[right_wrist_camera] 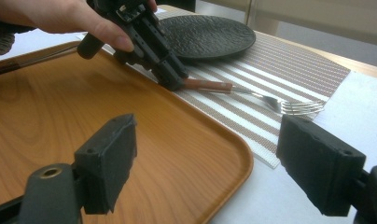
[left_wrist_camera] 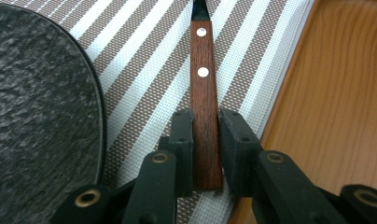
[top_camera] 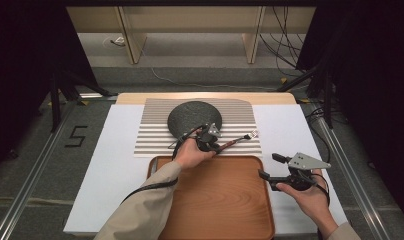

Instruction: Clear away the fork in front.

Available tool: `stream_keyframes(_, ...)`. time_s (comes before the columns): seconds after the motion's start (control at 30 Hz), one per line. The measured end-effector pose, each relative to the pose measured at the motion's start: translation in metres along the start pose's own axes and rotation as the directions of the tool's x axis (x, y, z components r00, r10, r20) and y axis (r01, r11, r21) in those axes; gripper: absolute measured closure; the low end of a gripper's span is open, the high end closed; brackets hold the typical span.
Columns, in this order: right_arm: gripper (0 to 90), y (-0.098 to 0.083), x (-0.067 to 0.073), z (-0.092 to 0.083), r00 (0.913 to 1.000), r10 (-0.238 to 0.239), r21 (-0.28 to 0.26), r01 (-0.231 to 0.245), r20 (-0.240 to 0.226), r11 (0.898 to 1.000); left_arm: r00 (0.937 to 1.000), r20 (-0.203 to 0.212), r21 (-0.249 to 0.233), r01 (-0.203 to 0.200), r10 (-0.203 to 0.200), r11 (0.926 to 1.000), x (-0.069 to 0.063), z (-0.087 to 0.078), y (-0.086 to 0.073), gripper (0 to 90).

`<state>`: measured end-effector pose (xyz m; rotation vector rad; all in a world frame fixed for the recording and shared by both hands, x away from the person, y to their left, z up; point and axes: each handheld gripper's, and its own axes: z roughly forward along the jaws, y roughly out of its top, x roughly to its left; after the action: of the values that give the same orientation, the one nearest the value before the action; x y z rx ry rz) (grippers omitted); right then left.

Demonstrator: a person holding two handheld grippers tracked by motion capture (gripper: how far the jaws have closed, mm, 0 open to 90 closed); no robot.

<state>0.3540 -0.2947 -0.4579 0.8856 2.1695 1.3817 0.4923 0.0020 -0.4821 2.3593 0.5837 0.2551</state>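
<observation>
The left tongs (left_wrist_camera: pixel 206 140) are clamped on the fork's (right_wrist_camera: pixel 252 95) wooden handle, its long axis lying along the striped mat (top_camera: pixel 155 135) beside the tray's (top_camera: pixel 220 200) far edge, while the right tongs (top_camera: pixel 270 165) wait apart and empty.

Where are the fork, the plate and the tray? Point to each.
fork (right_wrist_camera: pixel 210 86), right gripper view, on its wooden handle.
plate (top_camera: pixel 195 118), high view, on the middle of its dark face.
tray (top_camera: pixel 225 200), high view, on its bare wooden floor.

Left gripper (top_camera: pixel 216 145) gripping fork (top_camera: pixel 238 141), striped mat (top_camera: pixel 155 135)
</observation>
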Motion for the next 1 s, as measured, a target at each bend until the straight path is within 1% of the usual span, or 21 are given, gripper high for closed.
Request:
stream_keyframes(0.2,21.0,0.0,0.0,0.0,1.0,-0.001,0.0,0.001,0.001,1.0,1.0,-0.006,-0.004,-0.001,0.001,1.0,0.0,-0.002,0.001,75.5)
stream_keyframes(0.3,21.0,0.0,0.0,0.0,1.0,-0.002,-0.001,0.002,0.002,1.0,0.9997,-0.022,-0.001,-0.009,0.009,1.0,-0.001,-0.003,0.001,75.6)
stream_keyframes(0.37,21.0,0.0,0.0,0.0,1.0,-0.001,-0.001,0.001,0.002,1.0,0.9998,-0.017,-0.002,-0.006,0.006,1.0,-0.002,-0.003,0.001,75.6)
stream_keyframes(0.47,21.0,0.0,0.0,0.0,1.0,-0.002,-0.001,0.002,0.001,1.0,0.9998,-0.019,-0.004,-0.006,0.006,1.0,-0.002,-0.003,0.001,75.6)
stream_keyframes(0.63,21.0,0.0,0.0,0.0,1.0,-0.002,-0.001,0.002,0.002,1.0,0.9995,-0.031,-0.026,-0.011,0.01,0.9996,-0.003,-0.006,0.003,75.6)
stream_keyframes(0.77,21.0,0.0,0.0,0.0,1.0,-0.002,-0.002,0.002,0.001,1.0,0.9994,-0.031,-0.033,-0.018,0.017,0.9993,-0.004,-0.009,0.004,75.6)
stream_keyframes(0.83,21.0,0.0,0.0,0.0,1.0,-0.003,-0.001,0.003,0.002,1.0,0.9992,-0.037,-0.032,-0.013,0.012,0.9994,-0.005,-0.01,0.004,75.6)
stream_keyframes(0.9,21.0,0.0,0.0,0.0,1.0,-0.002,-0.002,0.002,0.003,1.0,0.9987,-0.052,-0.038,-0.003,0.001,0.9993,-0.005,-0.012,0.004,75.6)
stream_keyframes(1.0,21.1,0.0,0.001,0.0,1.0,-0.002,-0.004,0.002,0.003,1.0,0.9982,-0.059,-0.04,0.005,-0.007,0.9992,-0.007,-0.018,0.005,75.6)
